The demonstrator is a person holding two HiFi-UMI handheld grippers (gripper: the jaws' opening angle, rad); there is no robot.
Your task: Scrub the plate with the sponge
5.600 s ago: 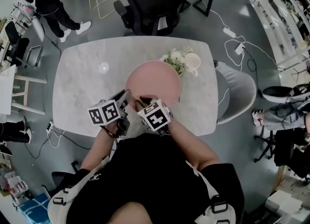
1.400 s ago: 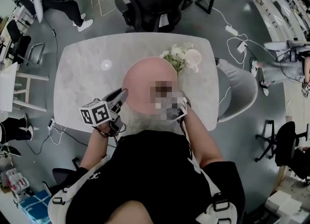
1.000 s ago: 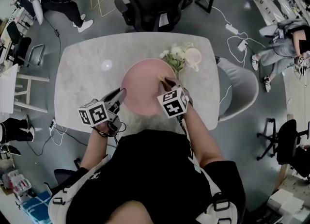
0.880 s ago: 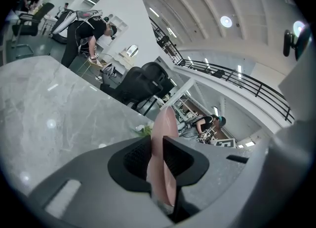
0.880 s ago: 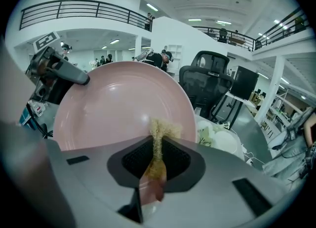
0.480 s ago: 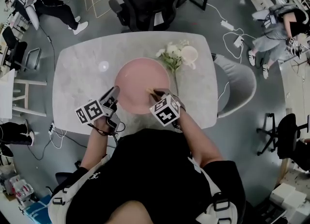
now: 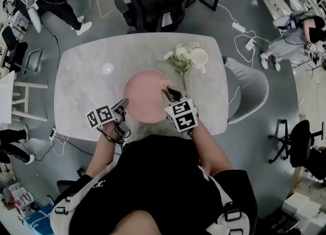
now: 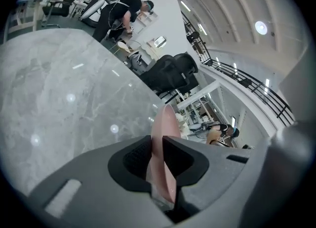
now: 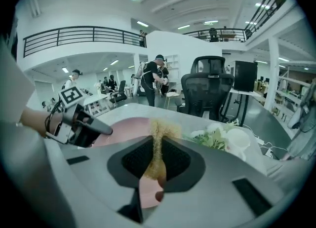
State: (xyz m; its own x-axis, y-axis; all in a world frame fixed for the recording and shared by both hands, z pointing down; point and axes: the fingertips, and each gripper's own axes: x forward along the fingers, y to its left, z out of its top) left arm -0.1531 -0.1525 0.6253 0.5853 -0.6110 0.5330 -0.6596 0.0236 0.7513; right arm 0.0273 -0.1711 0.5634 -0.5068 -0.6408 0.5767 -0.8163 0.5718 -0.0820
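Lowered the plate (image 7: 145, 96) nearer the table (image 7: 81, 76), rim clenched in left gripper (image 8: 157, 148) for steadiness, sponge (image 9: 160, 127) pinched in right gripper (image 9: 158, 149) for scrubbing.

Open-plan office: swivel chair (image 7: 158, 2), floor cables (image 7: 243, 34), mezzanine railing (image 9: 74, 36).

Right claw (image 9: 157, 142): jaws pinch the yellow sponge (image 9: 159, 127), held upright. The plate (image 9: 126, 126) is pink and lies just beyond. Left claw (image 9: 106, 131) sits at its left rim. On the surface (image 9: 148, 112) to the right are white flowers (image 9: 211, 139) and a cup (image 9: 238, 138).
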